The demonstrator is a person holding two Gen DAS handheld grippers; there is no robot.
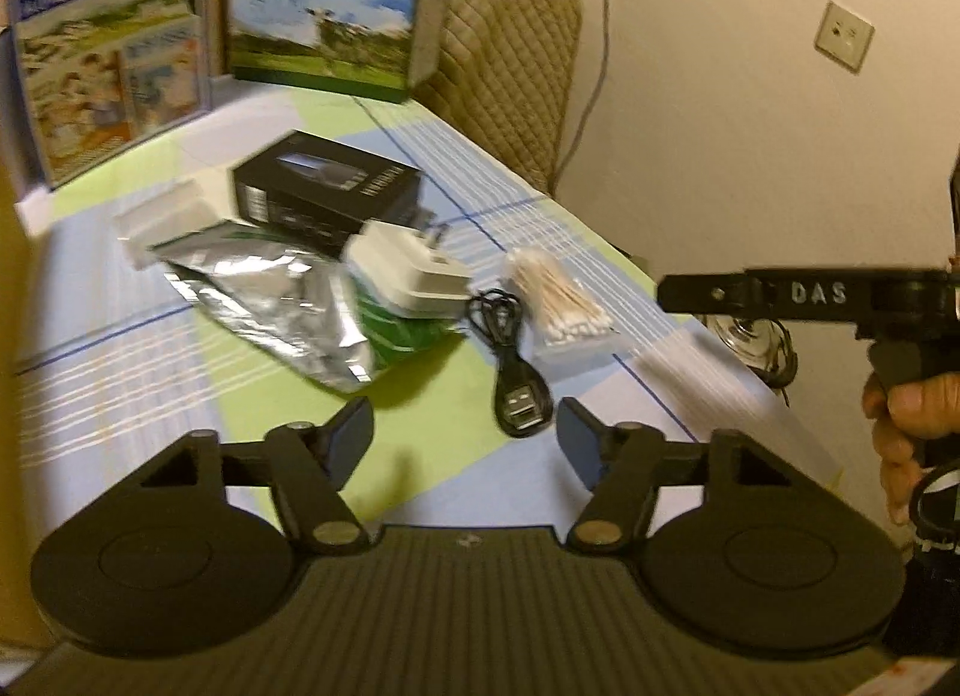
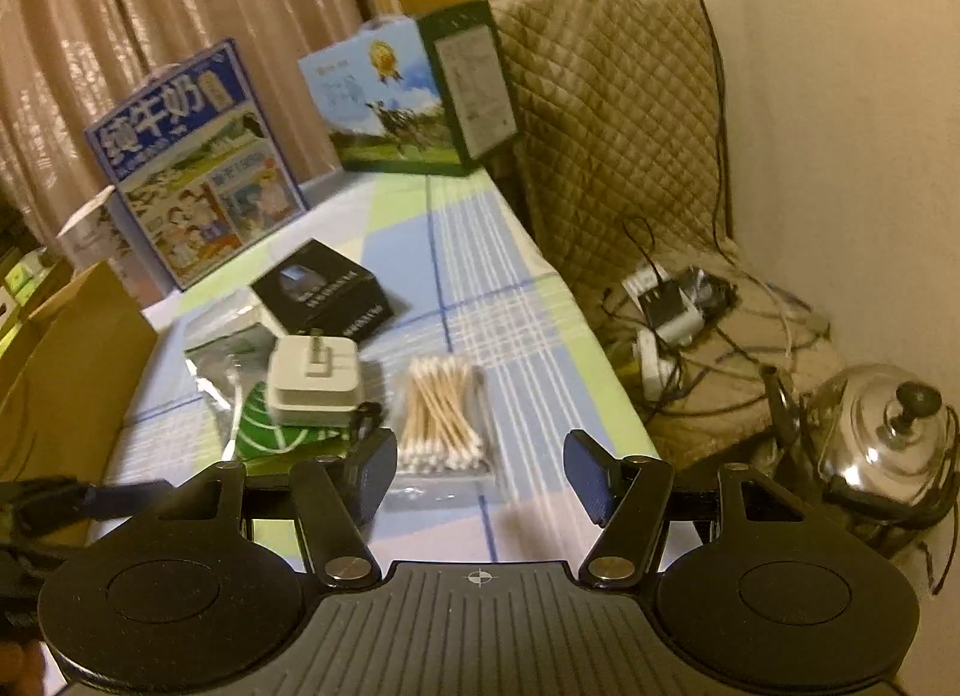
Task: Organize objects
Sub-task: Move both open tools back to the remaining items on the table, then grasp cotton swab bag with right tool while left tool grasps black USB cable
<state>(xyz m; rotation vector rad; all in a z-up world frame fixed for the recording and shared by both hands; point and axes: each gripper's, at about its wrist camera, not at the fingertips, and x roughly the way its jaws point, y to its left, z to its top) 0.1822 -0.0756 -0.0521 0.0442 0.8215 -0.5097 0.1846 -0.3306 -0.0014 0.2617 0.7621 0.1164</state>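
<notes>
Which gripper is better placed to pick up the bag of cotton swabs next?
Probably the right gripper: open, with the cotton swabs straight ahead between its fingers. The left gripper, also open, faces the USB cable.

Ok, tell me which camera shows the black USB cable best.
The left wrist view: the black USB cable lies in full sight beside the bag of cotton swabs, plug toward the camera. In the right wrist view a finger of the right gripper hides nearly all of it.
</notes>
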